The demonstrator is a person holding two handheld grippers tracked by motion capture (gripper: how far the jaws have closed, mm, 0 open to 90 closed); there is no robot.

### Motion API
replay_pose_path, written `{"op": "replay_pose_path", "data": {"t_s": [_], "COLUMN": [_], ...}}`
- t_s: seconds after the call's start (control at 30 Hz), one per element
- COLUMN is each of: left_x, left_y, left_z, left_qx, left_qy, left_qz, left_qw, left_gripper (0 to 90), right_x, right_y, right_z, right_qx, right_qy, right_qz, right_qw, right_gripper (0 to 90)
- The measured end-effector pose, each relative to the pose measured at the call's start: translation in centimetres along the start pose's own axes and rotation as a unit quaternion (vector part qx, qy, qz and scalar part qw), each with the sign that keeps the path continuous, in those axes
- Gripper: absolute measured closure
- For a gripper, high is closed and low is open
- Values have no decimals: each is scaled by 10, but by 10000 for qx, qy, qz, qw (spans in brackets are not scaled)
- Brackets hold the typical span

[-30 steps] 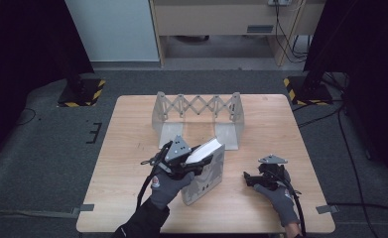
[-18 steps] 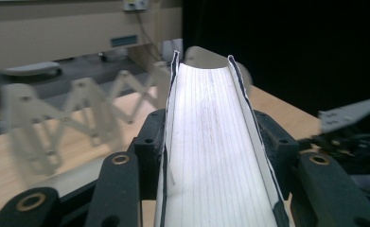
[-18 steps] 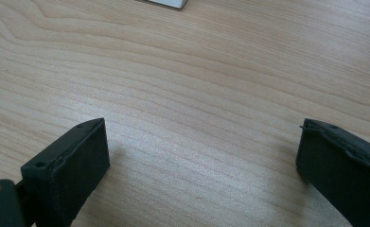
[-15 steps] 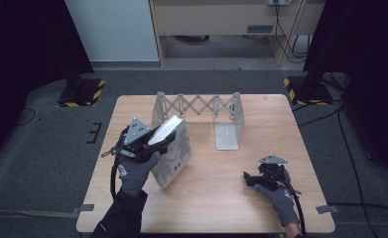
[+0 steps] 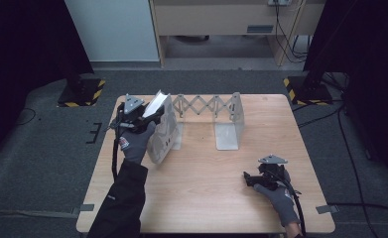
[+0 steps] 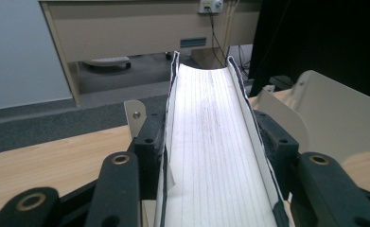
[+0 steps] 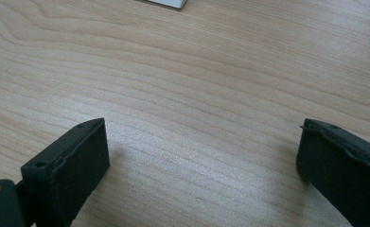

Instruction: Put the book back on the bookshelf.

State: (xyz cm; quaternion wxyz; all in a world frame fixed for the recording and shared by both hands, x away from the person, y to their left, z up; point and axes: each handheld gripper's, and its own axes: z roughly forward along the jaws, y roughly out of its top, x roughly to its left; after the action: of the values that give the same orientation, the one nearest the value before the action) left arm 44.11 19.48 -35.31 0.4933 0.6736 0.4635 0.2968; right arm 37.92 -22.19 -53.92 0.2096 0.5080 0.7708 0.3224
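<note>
- The left gripper's fingers were clamped on a book, one finger on each cover, with the white page edges facing the camera in the left gripper view.
- In the high view the left gripper sat at the upper left of the surface, holding the book tilted and raised above the wood.
- The book hung at the left end of an expanding metal book rack, just beside or touching its left end plate; which of the two could not be told.
- The rack's right end plate stood upright toward the centre of the frame, with the scissor lattice between the two plates and no book between them.
- The right gripper rested low at the lower right of the high view, well apart from the rack.
- Its fingers stood wide apart over bare wood, holding nothing.
- Judged from this, the pick-up and the carry to the rack were done.
- What remained was to stand the book upright inside the rack against an end plate and let go.
- The rack might also have needed steadying or closing up, a job the free right gripper could take.
</note>
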Motion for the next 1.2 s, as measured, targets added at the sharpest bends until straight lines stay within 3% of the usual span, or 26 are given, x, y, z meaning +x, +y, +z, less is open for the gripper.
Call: {"op": "replay_pose_path", "data": {"t_s": [0.13, 0.4, 0.6, 0.7, 0.8, 0.87, 0.97, 1.03, 1.2], "left_x": [-2, -2, -1, -3, -7, -10, -8, -5, -3], "left_y": [4, 0, -6, -8, -9, -11, -16, -18, -42], "left_z": [22, 65, 82, 86, 87, 85, 80, 69, 40], "left_qx": [35, 264, 282, 227, 215, 82, 42, 5, 63], "left_qy": [142, 243, 315, 372, 391, 380, 94, -38, -282], "left_qz": [72, -103, -180, -119, -33, 31, -83, -135, -88], "left_qw": [9999, 9993, 9989, 9990, 9990, 9992, 9999, 9999, 9995], "left_gripper": [520, 520, 520, 519, 513, 497, 396, 329, 317], "right_x": [0, 0, 0, 0, 0, 0, 0, 0, 0], "right_y": [0, 0, 0, 0, 0, 0, 0, 0, 0], "right_z": [0, 0, 0, 0, 0, 0, 0, 0, 0], "right_qx": [1, 3, 0, 0, -1, -5, -5, -10, -5], "right_qy": [4, 5, -1, 7, 10, 9, -3, -2, 6], "right_qz": [1, 6, 4, 3, 8, 2, 22, 16, 7], "right_qw": [10000, 10000, 10000, 10000, 10000, 10000, 10000, 10000, 10000], "right_gripper": [38, 38, 37, 37, 36, 36, 37, 36, 36]}}
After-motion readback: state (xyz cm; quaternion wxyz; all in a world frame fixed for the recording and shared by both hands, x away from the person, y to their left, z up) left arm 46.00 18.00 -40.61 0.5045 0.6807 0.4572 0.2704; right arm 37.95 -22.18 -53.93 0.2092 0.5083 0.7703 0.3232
